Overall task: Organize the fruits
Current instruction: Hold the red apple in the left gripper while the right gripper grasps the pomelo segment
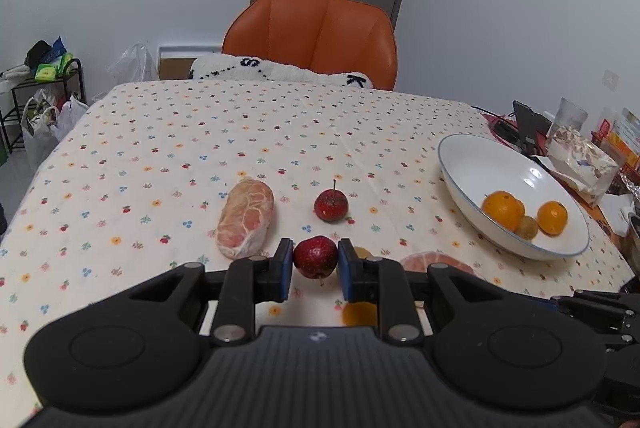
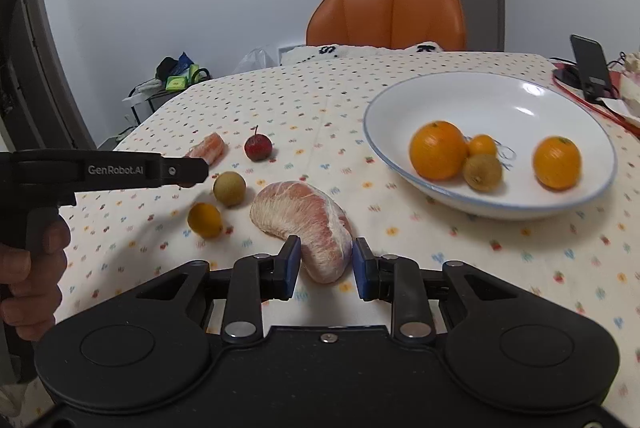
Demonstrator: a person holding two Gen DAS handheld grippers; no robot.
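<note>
My left gripper (image 1: 315,260) is shut on a small red fruit (image 1: 315,256), its stem pointing down. A second red fruit (image 1: 331,204) and a peeled pomelo segment (image 1: 246,218) lie just beyond it on the tablecloth. My right gripper (image 2: 326,268) is open, its pads straddling the near end of another pomelo segment (image 2: 306,218), which rests on the table. To its left lie a brownish round fruit (image 2: 229,188) and a small orange (image 2: 205,220). The white bowl (image 2: 480,99) at the right holds two oranges (image 2: 438,149), a smaller orange and a kiwi (image 2: 482,171).
A hand (image 2: 28,268) holds the left gripper's handle at the left edge. An orange chair (image 1: 312,35) stands at the table's far side. A phone on a stand (image 2: 590,63), cables and snack packets (image 1: 580,155) crowd the right side. Bare tablecloth (image 1: 200,123) spreads to the far left.
</note>
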